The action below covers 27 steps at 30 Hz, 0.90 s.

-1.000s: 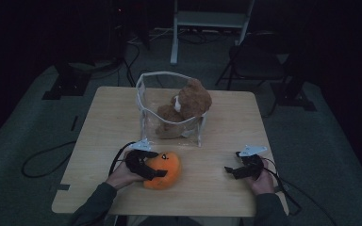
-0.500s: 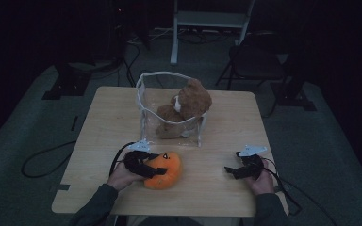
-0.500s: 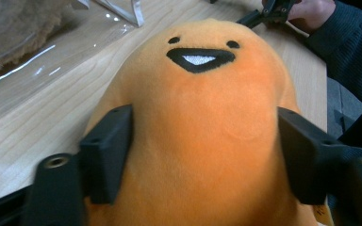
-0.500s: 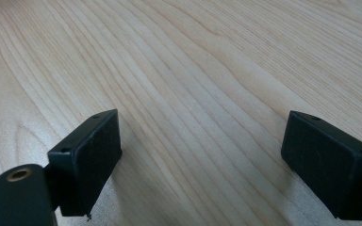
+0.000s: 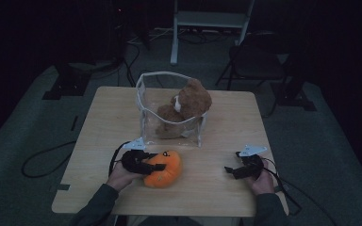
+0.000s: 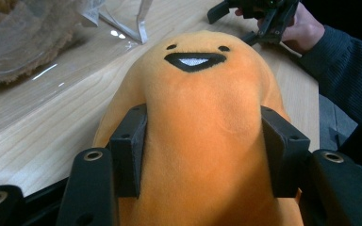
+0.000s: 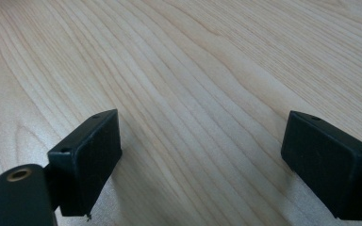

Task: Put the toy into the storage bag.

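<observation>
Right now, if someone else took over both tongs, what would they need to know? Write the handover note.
Left tongs: jaws have just been closing and now press into both sides of the orange smiling plush toy, which lies on the wooden table near the front edge.
Right tongs: open, nothing between the jaws, resting low over bare wood at the right.
Clear plastic bag: stands open behind the orange toy, with a brown teddy bear already inside.
Done: bear bagged, orange toy gripped.
Left, probably: lift the orange toy and put it in the bag; the right tongs could steady the bag's rim.
</observation>
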Motion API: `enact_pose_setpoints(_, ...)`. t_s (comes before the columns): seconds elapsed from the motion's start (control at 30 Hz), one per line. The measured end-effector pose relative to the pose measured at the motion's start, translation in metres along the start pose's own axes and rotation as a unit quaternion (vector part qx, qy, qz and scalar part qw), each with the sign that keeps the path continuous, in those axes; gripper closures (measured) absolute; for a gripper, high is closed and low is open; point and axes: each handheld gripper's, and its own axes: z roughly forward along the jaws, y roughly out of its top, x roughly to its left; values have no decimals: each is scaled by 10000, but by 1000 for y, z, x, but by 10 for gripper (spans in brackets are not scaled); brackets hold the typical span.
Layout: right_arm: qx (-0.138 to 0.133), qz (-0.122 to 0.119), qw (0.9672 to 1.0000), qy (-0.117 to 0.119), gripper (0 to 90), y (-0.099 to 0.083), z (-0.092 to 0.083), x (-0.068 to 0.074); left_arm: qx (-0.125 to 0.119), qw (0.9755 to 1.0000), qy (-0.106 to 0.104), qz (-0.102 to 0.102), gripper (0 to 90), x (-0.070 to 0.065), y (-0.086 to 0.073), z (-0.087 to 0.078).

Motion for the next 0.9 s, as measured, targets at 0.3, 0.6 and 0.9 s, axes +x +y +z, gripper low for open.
enact_pose_setpoints(0.3, -4, -7, 10000, -2, 119, 0, 0, 0, -97, 9999, 60, -14, 458, 1, 1, -2)
enact_pose_setpoints(0.6, -1, 1, 10000, 1, 119, 0, 0, 0, -187, 9996, 214, -38, 475, 2, 2, -8)
enact_pose_setpoints(0.9, -1, 0, 10000, 1, 119, 0, 0, 0, -258, 9993, 258, -62, 477, 4, 3, -12)
